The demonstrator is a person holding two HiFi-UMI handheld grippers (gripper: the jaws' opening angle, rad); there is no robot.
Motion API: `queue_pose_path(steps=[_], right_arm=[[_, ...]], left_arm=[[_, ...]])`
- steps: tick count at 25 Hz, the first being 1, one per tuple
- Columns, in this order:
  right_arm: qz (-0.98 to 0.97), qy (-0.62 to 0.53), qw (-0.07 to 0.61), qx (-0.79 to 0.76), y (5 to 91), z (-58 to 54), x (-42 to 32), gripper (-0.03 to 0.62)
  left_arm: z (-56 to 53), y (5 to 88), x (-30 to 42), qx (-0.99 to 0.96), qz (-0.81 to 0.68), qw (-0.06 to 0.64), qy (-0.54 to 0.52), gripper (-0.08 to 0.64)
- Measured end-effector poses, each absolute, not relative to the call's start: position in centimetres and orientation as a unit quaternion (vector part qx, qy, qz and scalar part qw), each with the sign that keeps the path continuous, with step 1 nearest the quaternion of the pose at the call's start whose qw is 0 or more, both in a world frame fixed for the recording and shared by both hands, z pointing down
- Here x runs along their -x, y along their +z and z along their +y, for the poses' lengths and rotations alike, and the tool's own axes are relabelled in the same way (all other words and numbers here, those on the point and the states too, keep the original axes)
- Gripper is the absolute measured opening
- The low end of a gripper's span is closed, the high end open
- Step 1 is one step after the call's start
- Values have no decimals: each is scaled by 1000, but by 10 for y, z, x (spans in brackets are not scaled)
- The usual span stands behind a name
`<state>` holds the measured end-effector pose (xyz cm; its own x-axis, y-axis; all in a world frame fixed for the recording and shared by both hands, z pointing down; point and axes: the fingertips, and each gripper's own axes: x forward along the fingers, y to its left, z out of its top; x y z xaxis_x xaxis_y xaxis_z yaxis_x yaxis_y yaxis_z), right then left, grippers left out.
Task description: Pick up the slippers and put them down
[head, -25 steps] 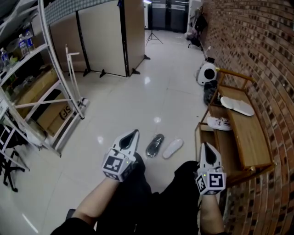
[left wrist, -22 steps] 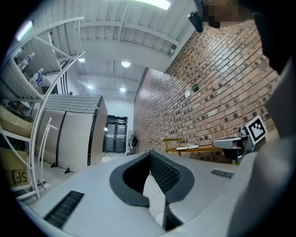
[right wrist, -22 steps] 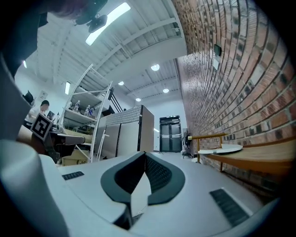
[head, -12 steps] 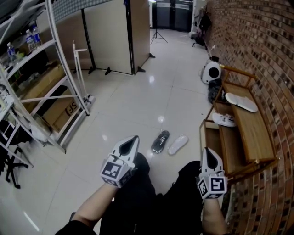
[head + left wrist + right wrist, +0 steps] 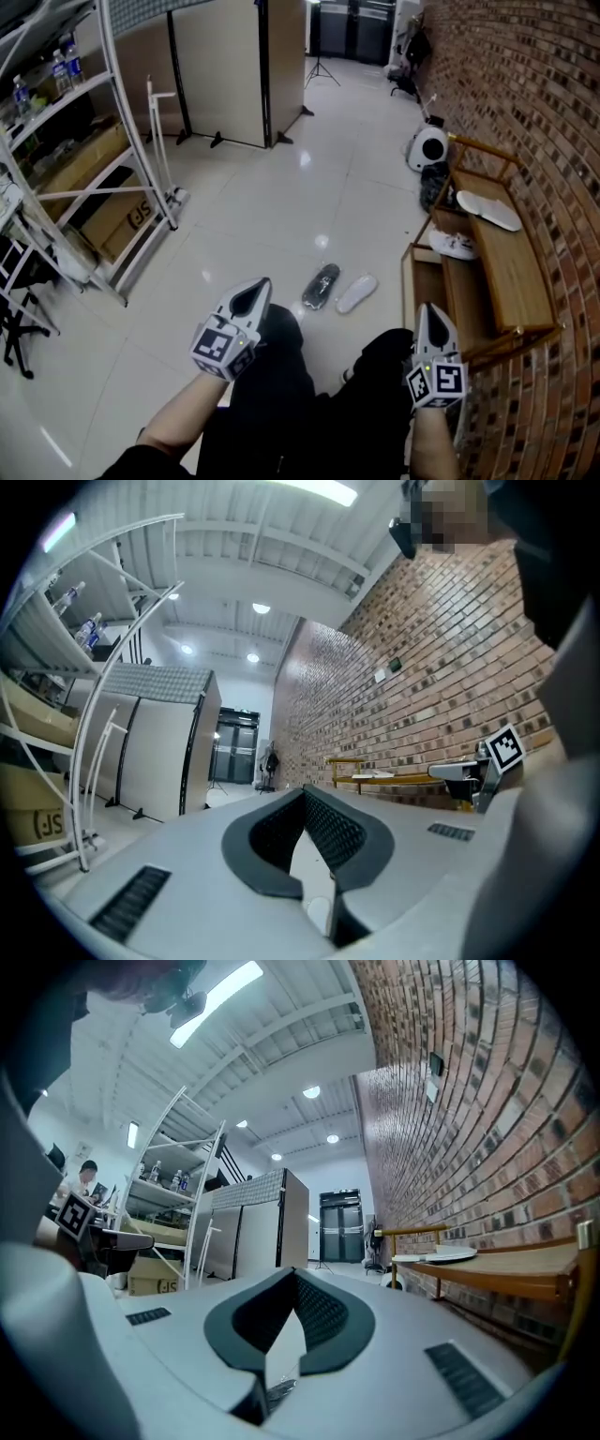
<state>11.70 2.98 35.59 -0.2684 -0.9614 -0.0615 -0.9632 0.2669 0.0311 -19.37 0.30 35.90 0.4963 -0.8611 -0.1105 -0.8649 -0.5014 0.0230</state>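
Note:
Two slippers lie side by side on the tiled floor, a dark one (image 5: 320, 286) and a white one (image 5: 356, 293). Another white slipper (image 5: 489, 211) rests on top of the wooden bench (image 5: 511, 281), and a white shoe (image 5: 453, 246) sits on its lower shelf. My left gripper (image 5: 260, 284) is held above my knees, short of the dark slipper and to its left, jaws shut and empty (image 5: 305, 790). My right gripper (image 5: 427, 309) hovers by the bench's near end, also shut with nothing in it (image 5: 293, 1272). Both point level down the room.
A brick wall (image 5: 553, 122) runs along the right behind the bench. White metal shelving (image 5: 84, 187) with boxes stands at the left, folding screens (image 5: 225, 75) at the back, a round white appliance (image 5: 428, 148) beyond the bench. My dark-trousered legs (image 5: 281, 394) fill the foreground.
My left gripper has shifted left and lower in the head view. The right gripper has sunk a little. Both stay shut, and the slippers have not moved.

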Motion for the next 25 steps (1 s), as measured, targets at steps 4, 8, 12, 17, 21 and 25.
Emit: queue_pose_path(steps=[4, 8, 12, 17, 21, 25], right_arm=[[796, 35, 15, 605, 354, 30, -118, 9], [790, 31, 5, 612, 355, 29, -120, 9], [792, 33, 0, 609, 356, 28, -117, 9], [794, 34, 0, 606, 358, 29, -115, 9], [795, 39, 3, 606, 357, 29, -116, 9], [792, 38, 1, 610, 356, 28, -118, 9]], left_arm=[[2, 364, 197, 862, 503, 3, 55, 3], [2, 365, 197, 861, 505, -9, 67, 3], [2, 363, 199, 857, 511, -15, 65, 3], [2, 365, 201, 858, 509, -3, 64, 3], [4, 364, 198, 858, 509, -10, 63, 3], [4, 364, 199, 858, 509, -17, 67, 3]])
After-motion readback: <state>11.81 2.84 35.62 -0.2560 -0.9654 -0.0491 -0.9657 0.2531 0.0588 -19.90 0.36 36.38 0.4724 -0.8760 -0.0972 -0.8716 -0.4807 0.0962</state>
